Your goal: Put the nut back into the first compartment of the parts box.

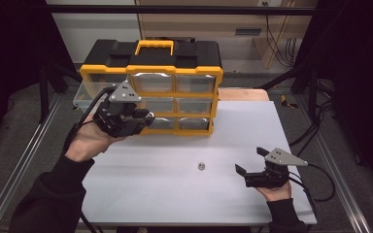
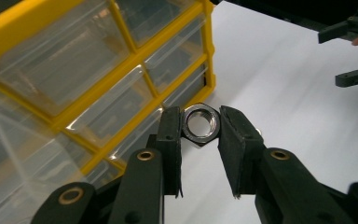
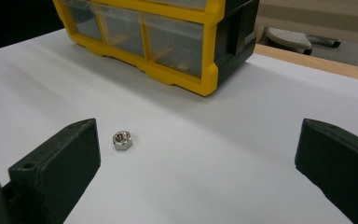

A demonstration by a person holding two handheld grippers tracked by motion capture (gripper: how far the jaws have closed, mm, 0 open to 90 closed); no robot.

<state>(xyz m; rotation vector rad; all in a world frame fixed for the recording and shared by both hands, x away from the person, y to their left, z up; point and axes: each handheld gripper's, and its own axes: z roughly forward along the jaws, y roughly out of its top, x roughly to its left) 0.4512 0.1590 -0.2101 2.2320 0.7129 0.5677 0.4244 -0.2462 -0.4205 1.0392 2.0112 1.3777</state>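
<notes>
A yellow and black drawer organizer (image 1: 175,73) stands at the back of the white table (image 1: 175,194). Its top-left clear drawer (image 1: 88,93) is pulled out. My left gripper (image 1: 147,116) hovers in front of the organizer's left side, shut on a steel hex nut (image 2: 201,124) pinched between its pads. A second hex nut (image 1: 200,166) lies loose on the table in front of the organizer. My right gripper (image 1: 248,160) stands open near the table's front right, with that nut (image 3: 122,140) a little ahead of its left jaw.
The organizer's closed clear drawers (image 2: 121,102) fill the left gripper view beside the pulled-out drawer (image 2: 9,154). A wooden board edge (image 1: 243,93) lies behind the table. Cables (image 1: 315,179) trail at the right. Bare table stretches between the two grippers.
</notes>
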